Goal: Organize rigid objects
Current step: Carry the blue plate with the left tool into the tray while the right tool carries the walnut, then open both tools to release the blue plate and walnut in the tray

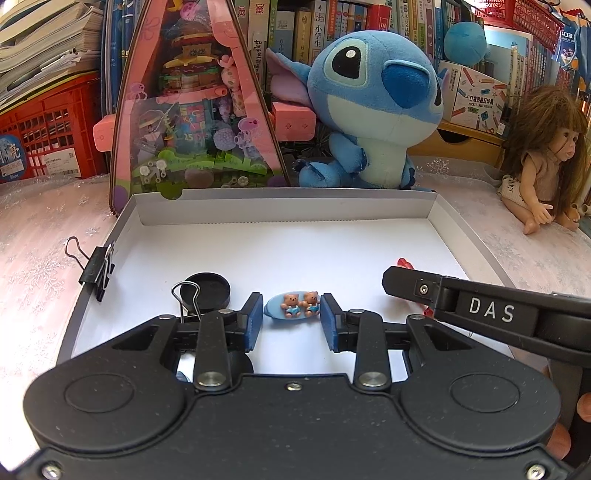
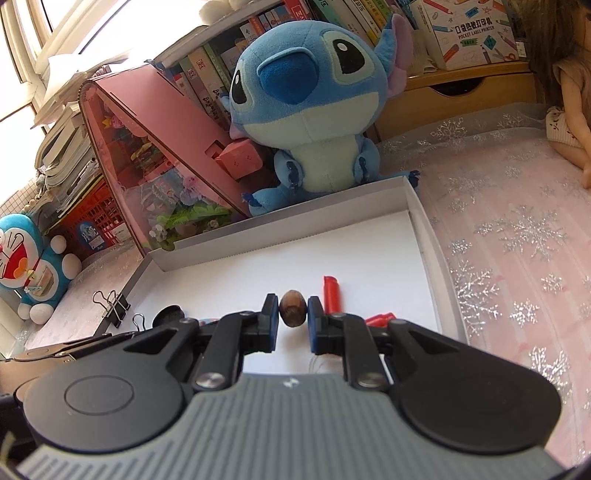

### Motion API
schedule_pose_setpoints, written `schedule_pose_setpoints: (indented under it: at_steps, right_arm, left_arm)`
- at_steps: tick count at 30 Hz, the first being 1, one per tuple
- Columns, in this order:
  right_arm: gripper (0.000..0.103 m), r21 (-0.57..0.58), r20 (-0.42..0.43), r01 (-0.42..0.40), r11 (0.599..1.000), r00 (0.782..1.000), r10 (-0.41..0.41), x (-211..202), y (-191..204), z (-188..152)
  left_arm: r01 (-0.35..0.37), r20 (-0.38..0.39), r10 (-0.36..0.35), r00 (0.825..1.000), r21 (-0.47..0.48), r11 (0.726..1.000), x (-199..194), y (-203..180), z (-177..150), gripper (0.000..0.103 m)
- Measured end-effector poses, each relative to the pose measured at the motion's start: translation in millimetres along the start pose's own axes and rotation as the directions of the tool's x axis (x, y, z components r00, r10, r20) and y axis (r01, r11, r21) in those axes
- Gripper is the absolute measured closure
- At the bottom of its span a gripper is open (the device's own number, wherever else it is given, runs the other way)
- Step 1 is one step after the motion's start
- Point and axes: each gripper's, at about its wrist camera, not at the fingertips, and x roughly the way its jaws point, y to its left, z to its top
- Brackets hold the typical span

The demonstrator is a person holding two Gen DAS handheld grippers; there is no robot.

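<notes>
A: Well, your left gripper (image 1: 291,319) clamps the bear clip (image 1: 293,305), your right gripper (image 2: 292,320) the brown nut (image 2: 293,307). Why?

B: Probably to place both in the white tray (image 1: 236,210), red pieces (image 2: 331,294) at one o'clock.

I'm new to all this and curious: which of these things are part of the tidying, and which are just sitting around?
Part of the job:
left gripper around the bear clip
right gripper pinching the brown nut
white tray
binder clip
black cap
red pieces

Just lying about:
blue plush
doll
books
</notes>
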Motion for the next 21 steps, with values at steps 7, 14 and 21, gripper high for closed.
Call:
schedule_pose_setpoints:
  at_steps: [7,14,21]
  right_arm:
    - [0.079,0.009,0.006,-0.011,1.0,1.0,0.011,-3,2,0]
    - [0.076,0.014,0.033,-0.022,1.0,0.999,0.022,-14,3,0]
    - [0.039,0.002,0.083,-0.005,1.0,0.996,0.005,-32,1,-2]
  left_arm:
    - [0.004,-0.003,-0.004,1.0,-0.003,1.0,-2,0,-1,0.071]
    - [-0.001,0.002,0.001,1.0,-0.003,1.0,-7,1,-3,0.06]
    - [-0.011,0.035,0.01,0.999,0.02,1.0,-25,-3,-6,0.032]
